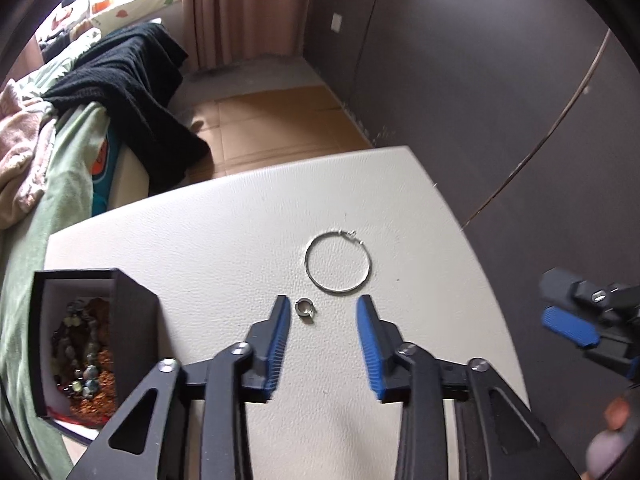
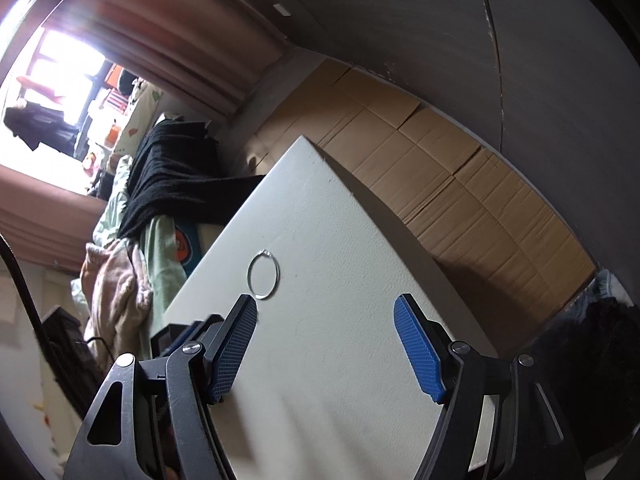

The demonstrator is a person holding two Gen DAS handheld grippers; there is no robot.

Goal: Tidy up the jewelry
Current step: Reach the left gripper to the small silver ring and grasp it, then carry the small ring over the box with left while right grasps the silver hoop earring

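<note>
A small silver ring (image 1: 305, 309) lies on the white table (image 1: 224, 232), between my left gripper's fingertips and close to the left one. My left gripper (image 1: 323, 307) is open and empty just above the table. A large thin silver hoop (image 1: 338, 261) lies just beyond it; it also shows in the right wrist view (image 2: 263, 275). A black box (image 1: 86, 344) with beaded jewelry inside stands at the table's left edge. My right gripper (image 2: 326, 308) is open and empty over the table; it shows in the left wrist view (image 1: 576, 320) at the right edge.
A bed with green sheets (image 1: 68, 184), a black blanket (image 1: 132, 92) and pink fabric (image 1: 24, 152) lies left of the table. Cardboard sheets (image 2: 460, 184) cover the floor beyond it. Dark wall panels (image 1: 480, 60) rise on the right.
</note>
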